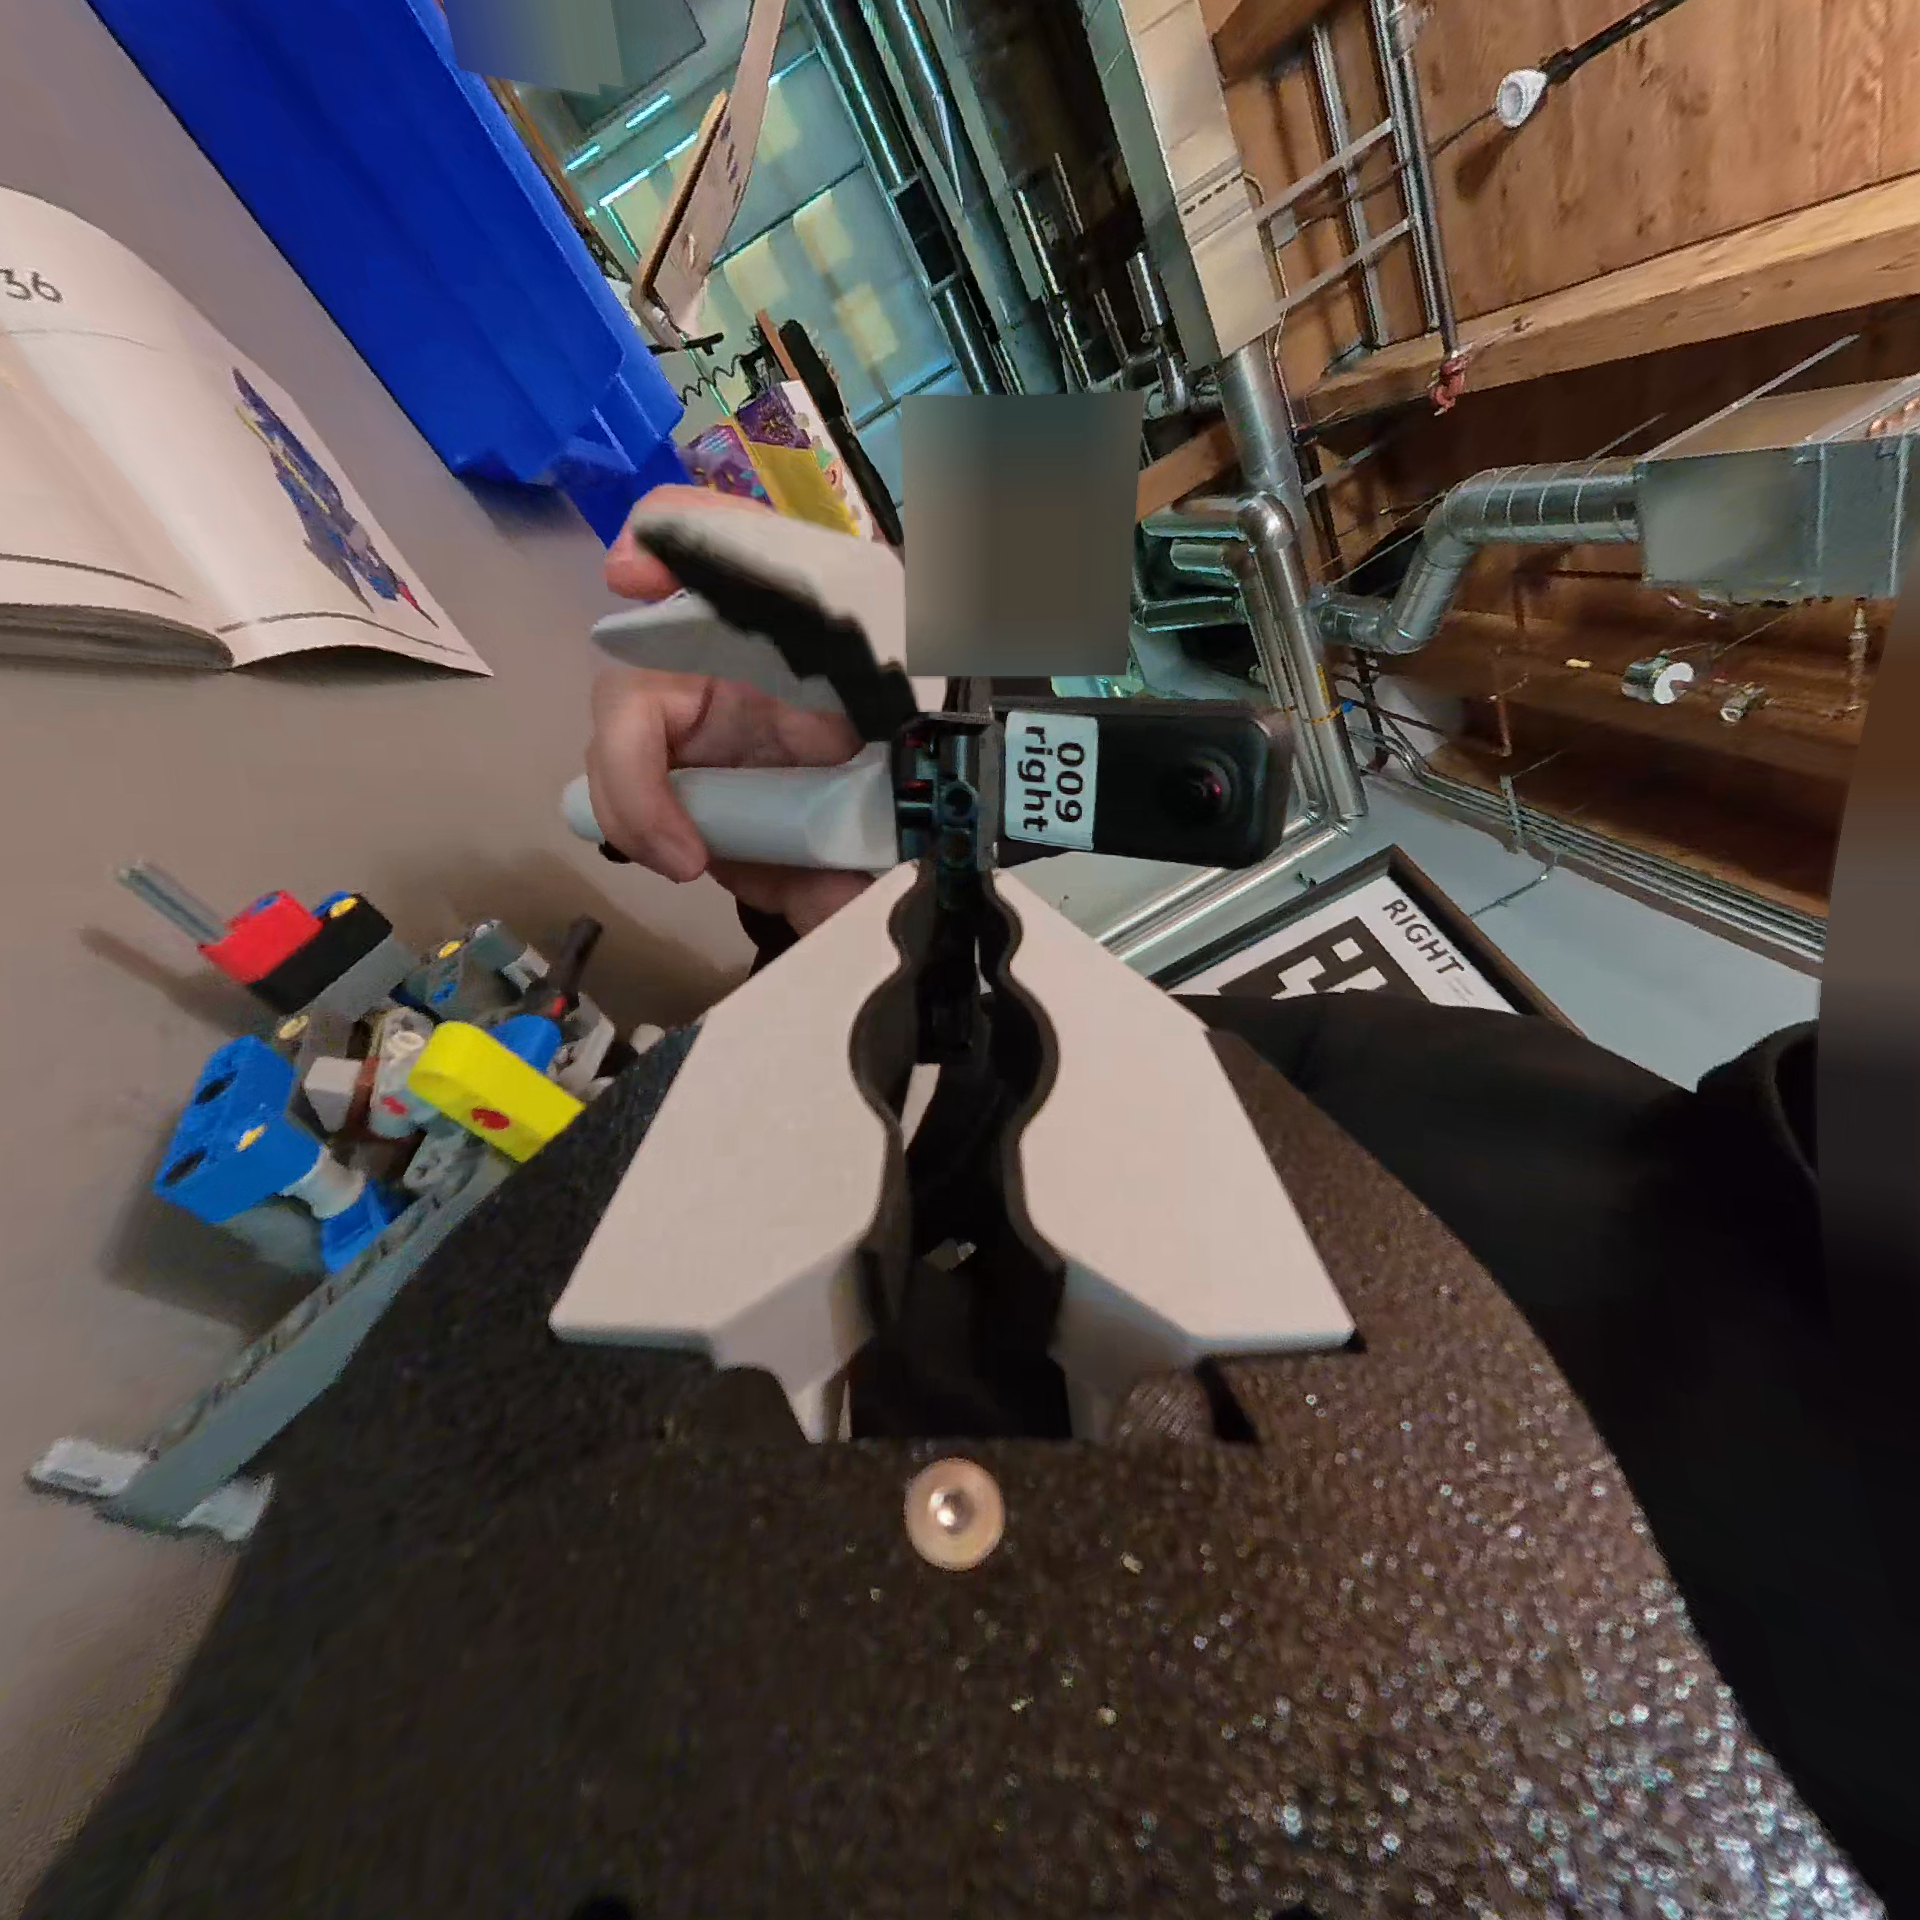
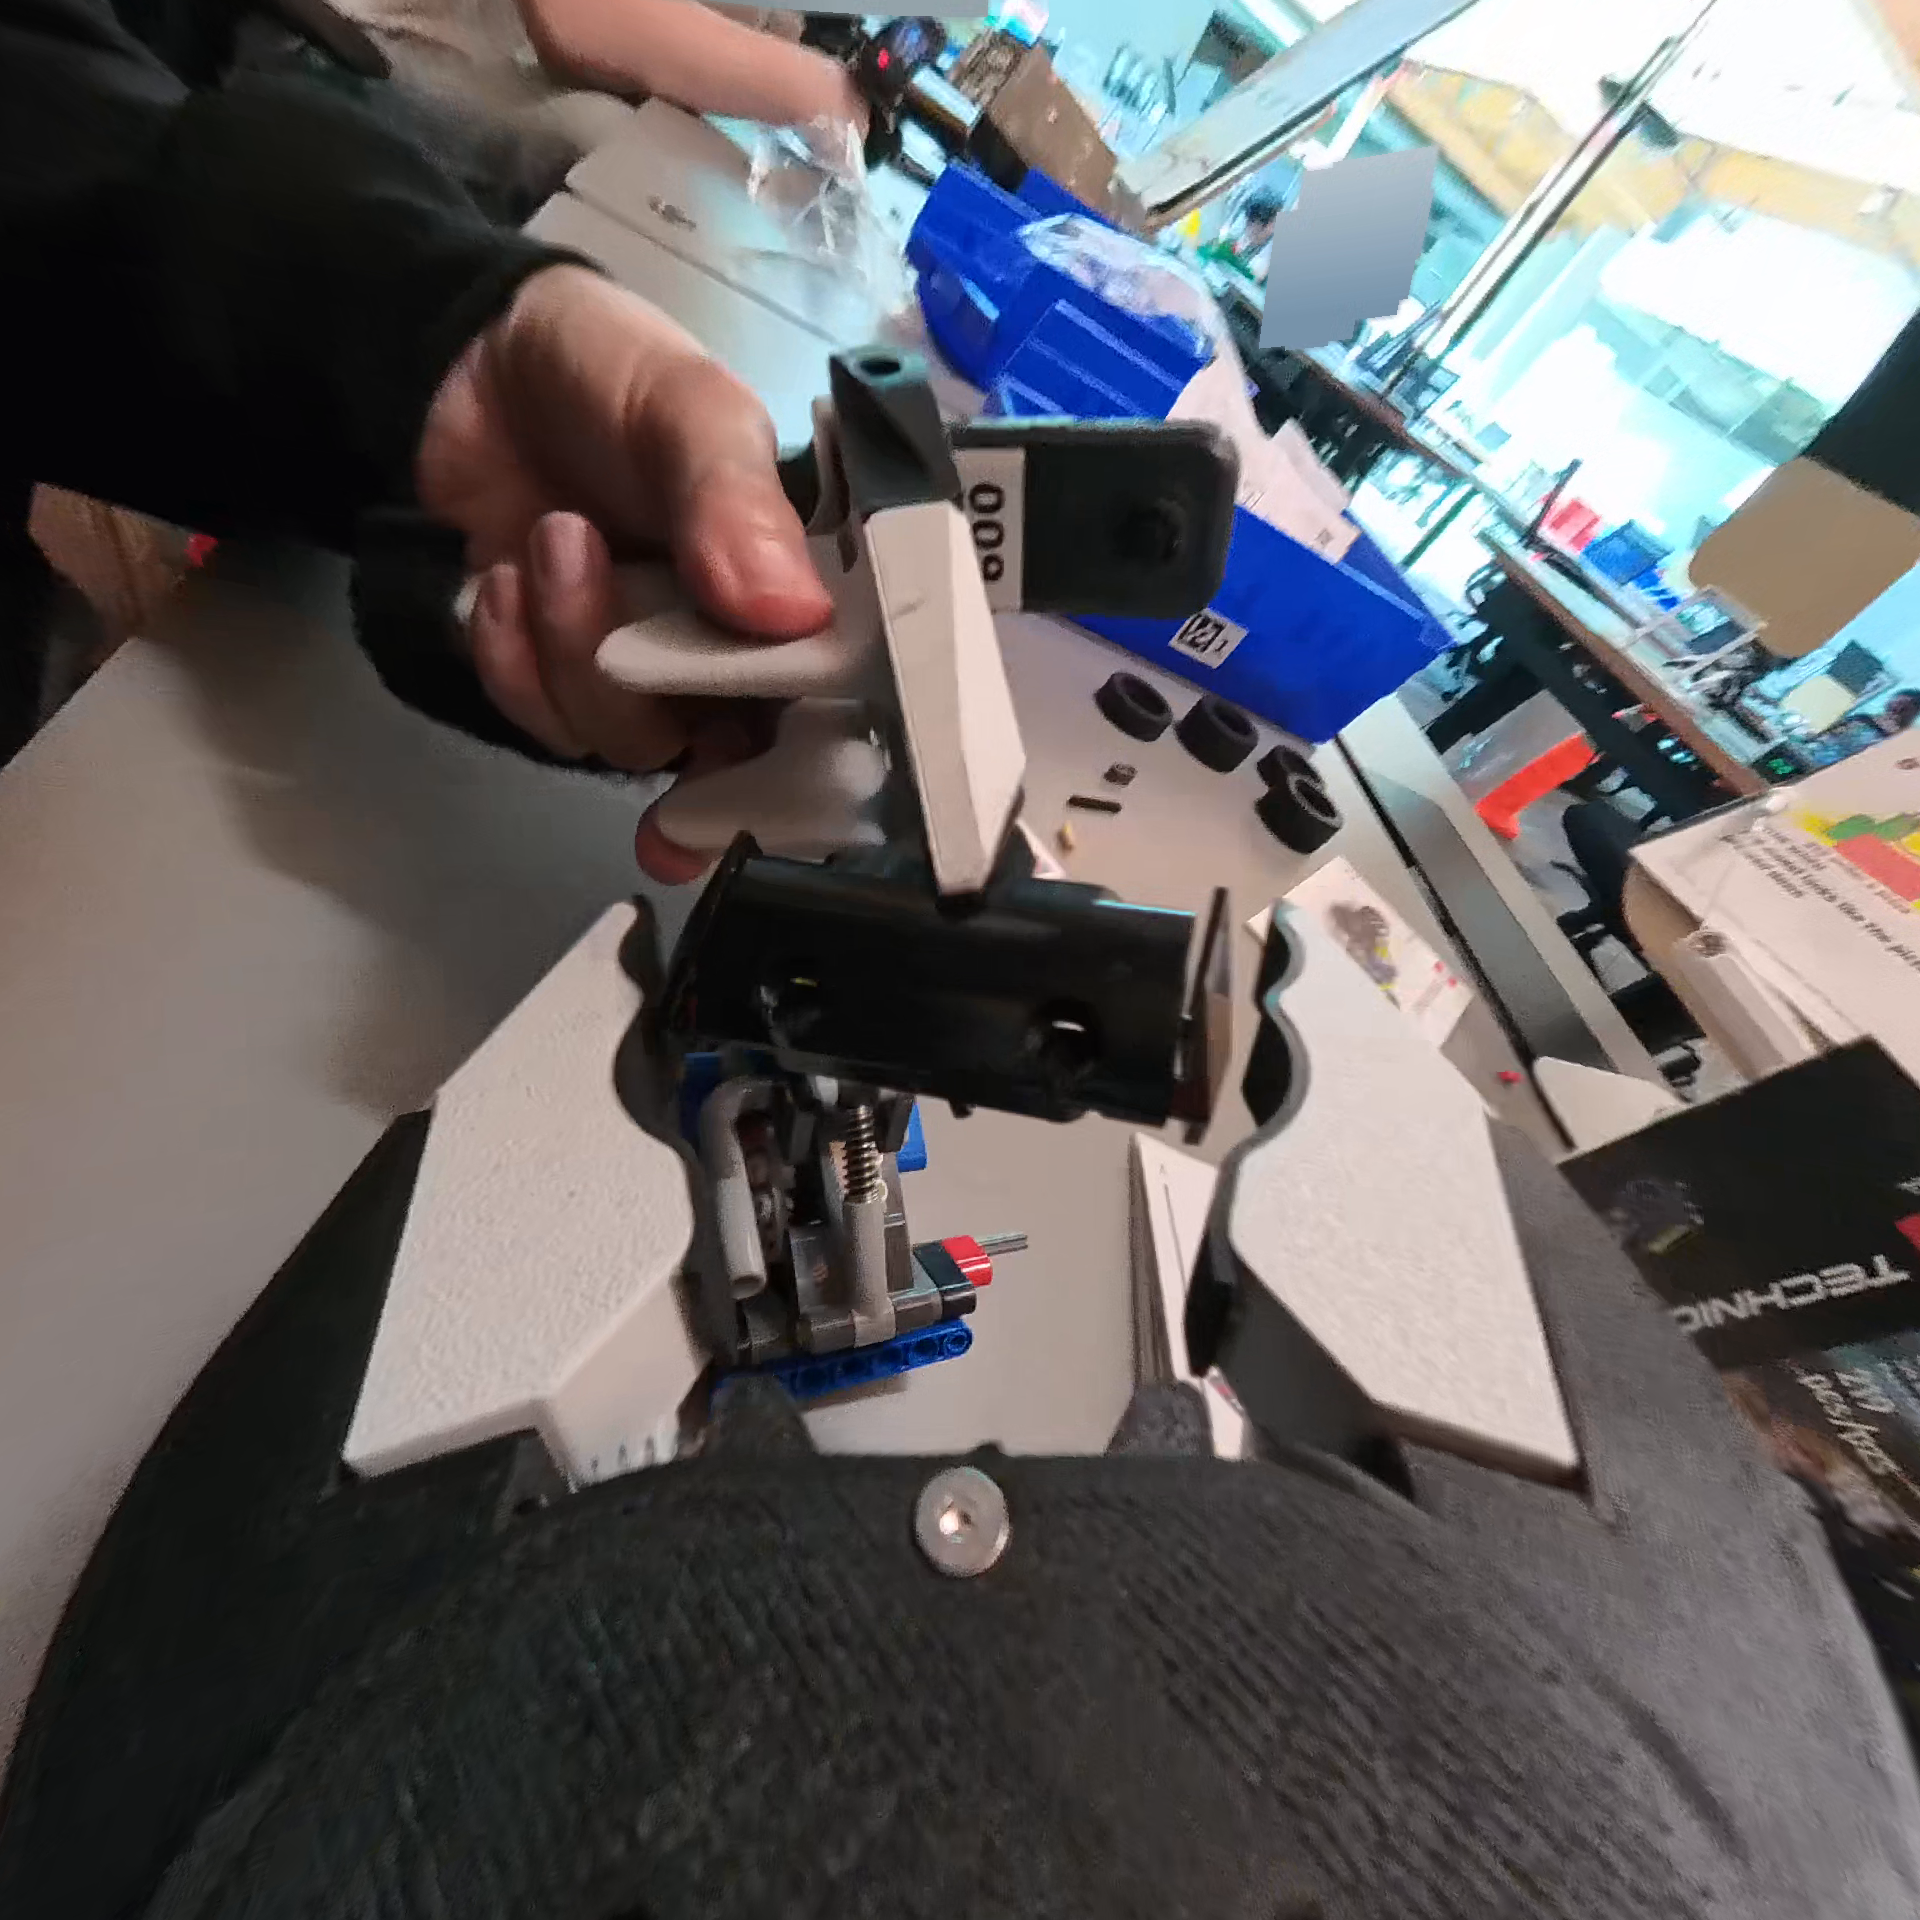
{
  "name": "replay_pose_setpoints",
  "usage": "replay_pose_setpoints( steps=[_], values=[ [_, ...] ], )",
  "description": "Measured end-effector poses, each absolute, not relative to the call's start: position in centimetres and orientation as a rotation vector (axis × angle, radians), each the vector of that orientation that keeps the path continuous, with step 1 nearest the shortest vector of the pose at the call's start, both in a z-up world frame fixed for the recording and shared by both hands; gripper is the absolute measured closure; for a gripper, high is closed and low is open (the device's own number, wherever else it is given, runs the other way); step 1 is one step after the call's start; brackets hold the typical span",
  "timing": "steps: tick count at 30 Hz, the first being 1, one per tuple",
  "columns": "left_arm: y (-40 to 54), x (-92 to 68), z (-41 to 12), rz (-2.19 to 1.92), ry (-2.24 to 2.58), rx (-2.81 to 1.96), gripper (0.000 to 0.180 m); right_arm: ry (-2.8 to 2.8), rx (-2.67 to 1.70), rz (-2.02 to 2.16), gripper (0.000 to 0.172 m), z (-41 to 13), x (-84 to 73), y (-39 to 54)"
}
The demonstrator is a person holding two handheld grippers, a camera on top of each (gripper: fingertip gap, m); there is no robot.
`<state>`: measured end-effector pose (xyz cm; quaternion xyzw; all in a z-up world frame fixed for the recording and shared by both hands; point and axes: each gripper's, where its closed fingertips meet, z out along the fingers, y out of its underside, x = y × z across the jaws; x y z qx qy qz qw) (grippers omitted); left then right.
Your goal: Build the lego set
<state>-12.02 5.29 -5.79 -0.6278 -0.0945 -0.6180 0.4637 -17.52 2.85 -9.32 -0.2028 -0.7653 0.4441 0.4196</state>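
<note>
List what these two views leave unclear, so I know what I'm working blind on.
- Left wrist view: the dark part gripped by the left jaws is seen edge-on; its shape is unclear.
- Left wrist view: the brick pile is partly hidden behind the tool body.
- Right wrist view: blur hides whether the open right jaws touch the black part.

Writing stands on a white camera sticker (image 1: 1051, 781), an open booklet page (image 1: 125, 416) and a framed sign (image 1: 1382, 961).

Black brick-built panel assembly (image 2: 925, 997), edge clamped by left tool (image 2: 961, 899)
</note>
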Motion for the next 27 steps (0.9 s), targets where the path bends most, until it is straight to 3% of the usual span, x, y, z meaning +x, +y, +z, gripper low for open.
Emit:
replay_pose_setpoints(
  steps=[15,17,27],
  values=[
    [5.8,-12.6,-5.9,-1.408,-0.29,-1.558,0.177,-1.87,-0.537,1.105,0.072,-9.1,-17.7,3.2],
    [5.8,-12.4,-5.7,-1.409,-0.288,-1.559,0.177,-1.849,-0.532,1.078,0.08,-8.9,-17.9,3.4],
    [5.8,-12.7,-6.0,-1.394,-0.294,-1.566,0.176,-1.91,-0.614,1.023,0.081,-9.6,-18.0,3.8]
  ],
)
